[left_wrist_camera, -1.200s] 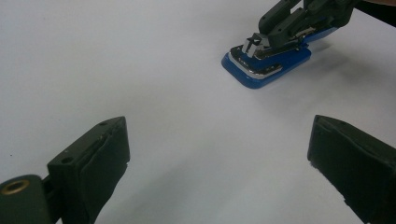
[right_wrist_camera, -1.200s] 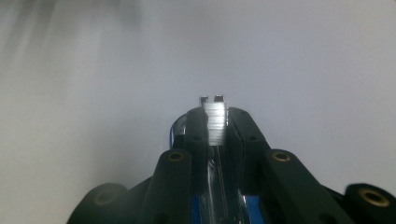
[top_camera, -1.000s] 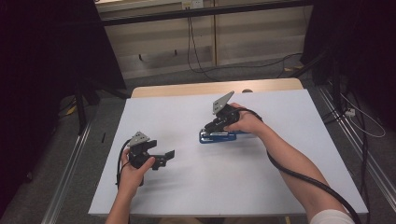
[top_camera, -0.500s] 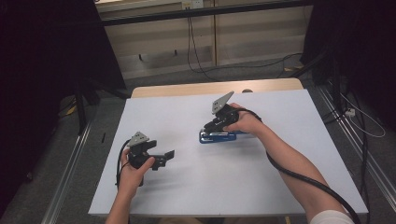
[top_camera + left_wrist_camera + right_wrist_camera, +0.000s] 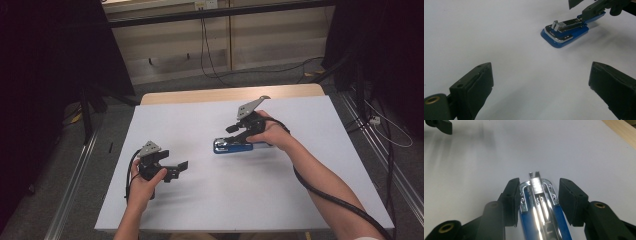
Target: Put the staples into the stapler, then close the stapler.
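Note:
A blue stapler [image 5: 232,146] with chrome parts facing up lies flat at the middle of the white table [image 5: 300,200]. My right gripper [image 5: 235,135] straddles its end. In the right gripper view the stapler [image 5: 540,205] runs between the two black pads, and a gap shows at the right pad [image 5: 570,200]. These jaws have just been opening with the stapler between them and now stand open. My left gripper [image 5: 177,169] rests open near the front left with nothing between its pads. From there, the stapler [image 5: 565,32] lies well ahead of the left gripper [image 5: 541,82].
The table's wooden far edge [image 5: 225,94] borders a floor with cables. Dark stands and curtains flank both sides. My right gripper's cable [image 5: 325,192] trails along the forearm. The left gripper's jaw tip [image 5: 441,125] shows far off in the right gripper view.
The right gripper's jaws have spread apart from the stapler, and that hand has shifted slightly to the right. The stapler and the left gripper have stayed where they were.

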Action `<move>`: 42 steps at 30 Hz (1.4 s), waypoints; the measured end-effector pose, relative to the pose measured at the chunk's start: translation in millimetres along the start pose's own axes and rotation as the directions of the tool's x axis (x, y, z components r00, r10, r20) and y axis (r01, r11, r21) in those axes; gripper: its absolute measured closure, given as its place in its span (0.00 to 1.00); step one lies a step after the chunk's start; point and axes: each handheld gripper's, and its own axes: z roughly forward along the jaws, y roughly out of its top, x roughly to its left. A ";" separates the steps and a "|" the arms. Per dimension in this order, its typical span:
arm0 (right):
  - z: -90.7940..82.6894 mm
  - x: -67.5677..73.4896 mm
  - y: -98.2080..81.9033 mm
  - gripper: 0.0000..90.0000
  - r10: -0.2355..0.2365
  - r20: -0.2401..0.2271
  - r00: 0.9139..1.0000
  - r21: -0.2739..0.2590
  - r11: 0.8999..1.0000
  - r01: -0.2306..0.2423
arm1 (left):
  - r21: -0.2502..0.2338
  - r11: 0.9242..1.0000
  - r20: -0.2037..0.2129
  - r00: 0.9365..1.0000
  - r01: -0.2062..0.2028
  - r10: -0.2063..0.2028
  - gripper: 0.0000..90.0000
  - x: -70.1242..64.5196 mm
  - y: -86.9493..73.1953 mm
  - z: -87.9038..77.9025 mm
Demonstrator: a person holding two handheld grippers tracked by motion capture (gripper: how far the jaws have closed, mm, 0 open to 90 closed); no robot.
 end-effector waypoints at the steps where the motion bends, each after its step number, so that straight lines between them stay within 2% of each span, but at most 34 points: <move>1: -4.1 1.2 -1.0 0.52 0.012 0.019 1.000 -0.004 1.000 -0.012 | 0.001 1.000 0.000 1.000 -0.003 0.003 0.07 -0.6 0.1 0.6; 4: -14.7 6.0 -5.2 0.47 0.029 0.053 0.998 -0.030 0.999 -0.028 | 0.005 1.000 0.002 1.000 -0.008 0.008 0.07 -2.8 -0.3 1.8; 6: -19.2 10.2 -9.0 0.41 0.044 0.097 0.994 -0.027 0.999 -0.042 | 0.004 1.000 0.003 1.000 -0.011 0.011 0.07 -3.5 0.2 2.2; 8: -22.9 14.7 -13.8 0.40 0.060 0.105 0.993 -0.030 0.998 -0.057 | 0.001 1.000 0.005 1.000 -0.009 0.009 0.07 -4.0 0.3 3.2; 11: -28.2 21.5 -21.2 0.35 0.078 0.158 0.984 -0.013 0.997 -0.077 | 0.004 1.000 0.005 1.000 -0.014 0.014 0.07 -5.8 -0.2 4.7; 16: -37.8 29.1 -35.0 0.28 0.117 0.205 0.972 -0.029 0.993 -0.114 | -0.008 1.000 0.024 1.000 -0.016 0.016 0.07 -9.8 2.2 7.9; 20: -50.1 34.8 -42.2 0.23 0.141 0.252 0.958 -0.045 0.990 -0.134 | -0.010 1.000 0.032 0.999 -0.023 0.023 0.07 -12.2 3.6 11.3; 24: -65.9 42.5 -51.2 0.20 0.159 0.324 0.933 -0.046 0.987 -0.153 | -0.009 1.000 0.044 0.999 -0.021 0.022 0.07 -13.0 4.4 14.9; 25: -70.3 44.6 -53.5 0.18 0.165 0.344 0.924 -0.055 0.986 -0.156 | -0.007 1.000 0.041 0.999 -0.029 0.029 0.07 -13.3 5.3 15.6; 27: -79.2 49.6 -57.6 0.17 0.175 0.369 0.913 -0.074 0.985 -0.158 | -0.019 1.000 0.044 0.999 -0.025 0.026 0.07 -14.7 6.9 17.2; 30: -91.8 55.5 -63.9 0.17 0.196 0.396 0.897 -0.111 0.980 -0.165 | -0.005 1.000 0.048 0.998 -0.031 0.031 0.07 -16.7 7.9 21.2; 32: -98.3 58.0 -68.7 0.17 0.209 0.420 0.883 -0.128 0.977 -0.171 | -0.002 1.000 0.052 0.998 -0.027 0.027 0.07 -18.0 8.1 23.2; 34: -102.8 59.9 -74.2 0.17 0.221 0.442 0.869 -0.132 0.975 -0.180 | 0.001 0.999 0.055 0.998 -0.037 0.037 0.07 -18.3 8.7 24.7; 35: -104.3 60.3 -76.8 0.16 0.226 0.451 0.864 -0.132 0.974 -0.186 | -0.004 1.000 0.055 0.998 -0.029 0.029 0.07 -19.2 8.9 25.7; 38: -108.9 61.6 -83.3 0.16 0.226 0.468 0.854 -0.123 0.974 -0.191 | -0.009 0.999 0.061 0.998 -0.031 0.032 0.07 -20.9 11.2 27.4; 41: -113.2 61.6 -88.8 0.18 0.253 0.484 0.838 -0.143 0.967 -0.209 | -0.008 0.999 0.058 0.997 -0.041 0.042 0.07 -23.5 13.6 29.8; 42: -114.0 61.6 -90.3 0.20 0.253 0.497 0.830 -0.141 0.967 -0.211 | -0.009 0.999 0.056 0.998 -0.040 0.041 0.07 -24.0 14.2 30.6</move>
